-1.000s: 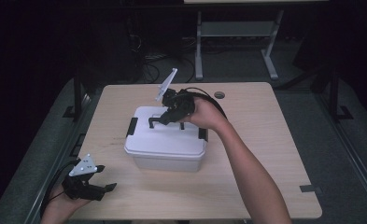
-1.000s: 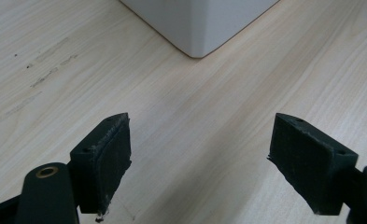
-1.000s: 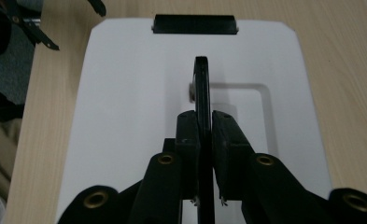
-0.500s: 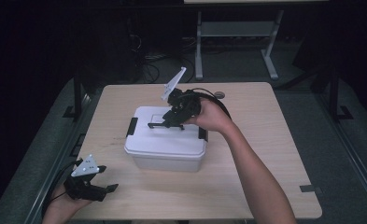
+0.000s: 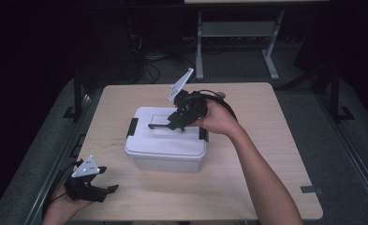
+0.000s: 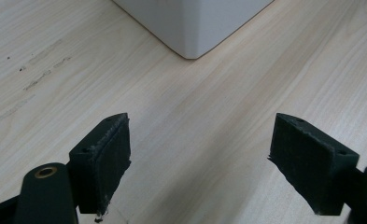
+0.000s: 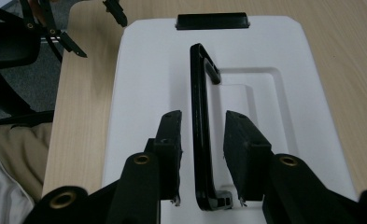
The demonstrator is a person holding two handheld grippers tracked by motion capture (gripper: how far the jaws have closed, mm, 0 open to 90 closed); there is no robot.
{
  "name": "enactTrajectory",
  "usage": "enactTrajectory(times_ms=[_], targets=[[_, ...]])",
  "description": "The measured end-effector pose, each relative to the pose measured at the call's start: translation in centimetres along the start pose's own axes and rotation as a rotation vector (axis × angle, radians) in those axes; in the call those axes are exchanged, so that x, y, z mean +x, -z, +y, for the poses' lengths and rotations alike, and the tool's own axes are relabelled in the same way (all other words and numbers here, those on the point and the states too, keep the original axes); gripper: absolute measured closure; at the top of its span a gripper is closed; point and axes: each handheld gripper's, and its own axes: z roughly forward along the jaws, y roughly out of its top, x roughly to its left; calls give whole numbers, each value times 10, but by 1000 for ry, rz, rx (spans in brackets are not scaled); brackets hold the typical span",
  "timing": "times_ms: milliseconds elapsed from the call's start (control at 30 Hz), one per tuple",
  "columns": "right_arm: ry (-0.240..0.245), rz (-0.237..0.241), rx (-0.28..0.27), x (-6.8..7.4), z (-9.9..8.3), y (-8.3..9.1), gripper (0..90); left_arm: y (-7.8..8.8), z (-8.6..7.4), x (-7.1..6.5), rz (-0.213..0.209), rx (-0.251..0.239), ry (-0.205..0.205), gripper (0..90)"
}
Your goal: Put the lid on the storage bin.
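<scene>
Straddling raised black handle (image 7: pixel 200 126) on white box (image 5: pixel 165 140), right gripper (image 7: pixel 202 140) narrow, left gripper (image 6: pixel 197 154) wide

The white box (image 5: pixel 166 143) blocks the table's (image 5: pixel 275 154) middle; bare wood all round it leaves passage.

White lidded box (image 5: pixel 166 145), handle (image 7: pixel 201 121) raised.

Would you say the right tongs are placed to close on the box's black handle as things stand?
Probably yes: the right tongs already straddle the raised black handle on the white lid, jaws open on either side, with nothing between them.
</scene>
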Motion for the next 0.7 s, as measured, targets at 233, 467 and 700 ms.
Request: enactTrajectory(times_ms=[233,467,700], targets=[[6,1,-4,6,-1,8,647,0,-1,0,4,-4,9,199],[10,-1,-6,10,-2,14,631,3,1,-1,8,-11,7,197],[2,-10,1,14,-7,19,625,3,1,0,9,-11,8,198]])
